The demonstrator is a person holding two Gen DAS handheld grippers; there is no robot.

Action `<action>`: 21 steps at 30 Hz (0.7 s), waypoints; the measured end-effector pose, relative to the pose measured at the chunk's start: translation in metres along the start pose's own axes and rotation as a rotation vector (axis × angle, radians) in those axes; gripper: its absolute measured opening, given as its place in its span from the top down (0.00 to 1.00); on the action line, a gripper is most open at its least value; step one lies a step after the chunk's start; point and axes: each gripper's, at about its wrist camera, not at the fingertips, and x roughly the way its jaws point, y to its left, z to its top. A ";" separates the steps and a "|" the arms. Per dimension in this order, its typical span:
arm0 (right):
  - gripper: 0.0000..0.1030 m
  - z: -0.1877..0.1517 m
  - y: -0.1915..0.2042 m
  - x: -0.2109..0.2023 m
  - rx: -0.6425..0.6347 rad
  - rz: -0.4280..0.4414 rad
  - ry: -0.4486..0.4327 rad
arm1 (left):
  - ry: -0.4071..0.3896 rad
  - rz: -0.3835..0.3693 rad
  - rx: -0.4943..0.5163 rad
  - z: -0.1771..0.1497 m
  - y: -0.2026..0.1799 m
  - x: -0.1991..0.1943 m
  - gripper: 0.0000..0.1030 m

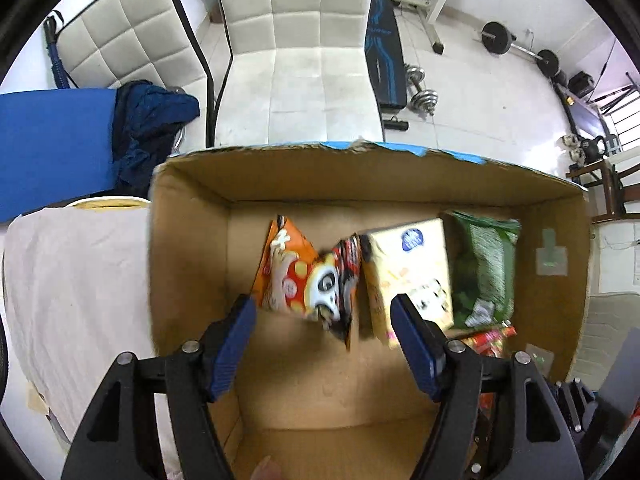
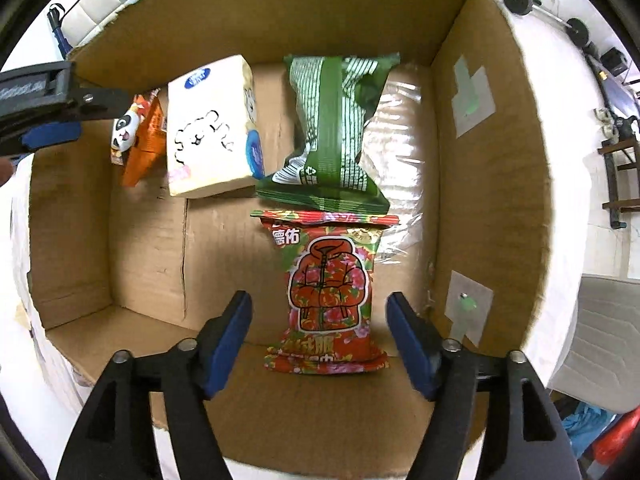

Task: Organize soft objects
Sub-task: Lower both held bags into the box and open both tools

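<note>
Cardboard box (image 2: 280,12) holds four soft packs. Red floral pack (image 2: 330,292) lies on the box floor just ahead of the right gripper (image 2: 319,306), long axis running away between wide, empty fingers. Left gripper (image 1: 323,312), likewise wide and empty, hovers nearer the orange panda pack (image 1: 304,276).

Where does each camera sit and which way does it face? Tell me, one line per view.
Left wrist: on the left gripper, above the brown cardboard box, facing the orange panda snack packet; open blue-padded fingers show.
Right wrist: on the right gripper, looking down at the red floral packet; open fingers show.
Shared: box, cream tissue pack, green packet.
</note>
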 end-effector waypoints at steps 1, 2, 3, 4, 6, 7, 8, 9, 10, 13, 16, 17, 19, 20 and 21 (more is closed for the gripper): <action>0.22 -0.001 -0.001 -0.002 0.001 0.001 -0.007 | -0.012 -0.002 0.001 -0.005 0.001 -0.007 0.34; 0.22 -0.003 0.000 -0.007 0.002 0.003 -0.014 | -0.026 -0.003 0.002 -0.011 0.002 -0.014 0.34; 0.22 -0.006 0.002 -0.011 0.004 0.004 -0.018 | -0.035 -0.004 0.003 -0.017 0.001 -0.019 0.34; 0.22 -0.008 0.002 -0.018 0.008 0.006 -0.029 | -0.042 -0.004 0.004 -0.024 0.002 -0.024 0.34; 0.21 -0.009 0.005 -0.028 0.007 -0.007 -0.043 | -0.057 -0.004 0.001 -0.038 0.002 -0.035 0.31; 0.19 -0.008 0.004 -0.029 0.008 -0.009 -0.049 | -0.063 -0.005 0.000 -0.043 0.004 -0.039 0.21; 0.12 -0.011 0.004 -0.036 0.010 -0.012 -0.062 | -0.069 -0.004 0.001 -0.049 0.006 -0.042 0.13; 0.06 -0.011 0.004 -0.041 0.011 -0.014 -0.072 | -0.078 -0.004 0.001 -0.056 0.007 -0.046 0.11; 0.04 -0.014 0.005 -0.048 0.012 -0.017 -0.081 | -0.086 -0.004 0.000 -0.062 0.006 -0.050 0.09; 0.01 -0.027 0.009 -0.064 0.013 -0.029 -0.110 | -0.107 -0.009 -0.012 -0.080 0.005 -0.064 0.07; 0.00 -0.038 0.013 -0.076 0.009 -0.035 -0.136 | -0.123 -0.009 -0.015 -0.097 0.002 -0.074 0.07; 0.00 -0.043 0.013 -0.082 0.008 -0.040 -0.148 | -0.129 -0.007 -0.015 -0.103 0.001 -0.077 0.07; 0.00 -0.055 0.015 -0.089 0.009 -0.041 -0.169 | -0.150 0.003 -0.018 -0.115 -0.002 -0.086 0.07; 0.00 -0.060 0.016 -0.092 0.009 -0.043 -0.181 | -0.160 0.006 -0.021 -0.119 -0.002 -0.090 0.07; 0.00 -0.065 0.015 -0.095 0.009 -0.044 -0.193 | -0.179 0.010 -0.027 -0.127 -0.003 -0.097 0.07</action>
